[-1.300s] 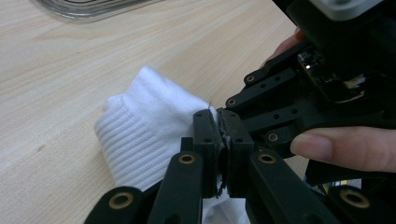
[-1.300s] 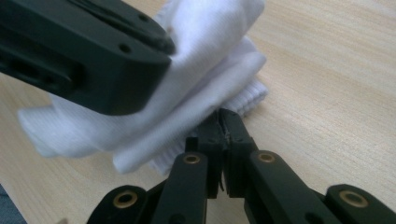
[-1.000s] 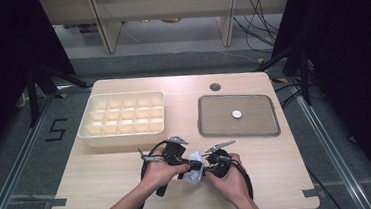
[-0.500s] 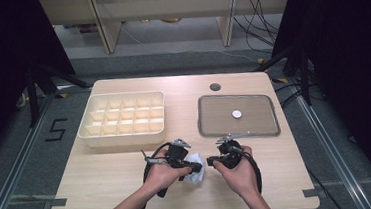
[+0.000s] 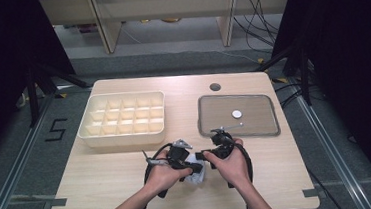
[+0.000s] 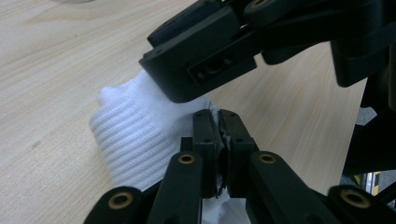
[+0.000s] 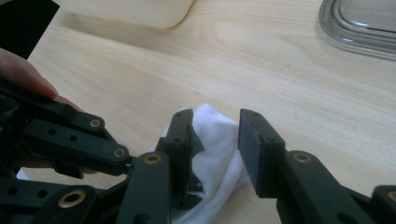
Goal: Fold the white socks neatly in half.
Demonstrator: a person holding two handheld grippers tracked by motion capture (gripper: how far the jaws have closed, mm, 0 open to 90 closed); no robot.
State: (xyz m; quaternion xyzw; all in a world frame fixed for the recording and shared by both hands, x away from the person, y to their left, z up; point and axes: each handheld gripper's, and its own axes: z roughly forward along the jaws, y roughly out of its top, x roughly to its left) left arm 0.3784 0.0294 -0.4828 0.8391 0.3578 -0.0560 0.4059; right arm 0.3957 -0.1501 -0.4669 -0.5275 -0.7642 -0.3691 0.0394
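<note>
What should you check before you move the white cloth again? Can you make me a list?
1. Left gripper pinching the white cloth: ok, its jaws are shut on a fold.
2. Right gripper let go: ok, its jaws have just been opening, and the cloth lies between them unpressed.
3. Cloth resting on the table: ok, it lies on the wood near the front edge.
4. Grippers clear of each other: not ok, the right gripper's body sits right against the cloth beside the left jaws.
5. Compartment box and grey tray out of the way: ok, both sit farther back.
</note>
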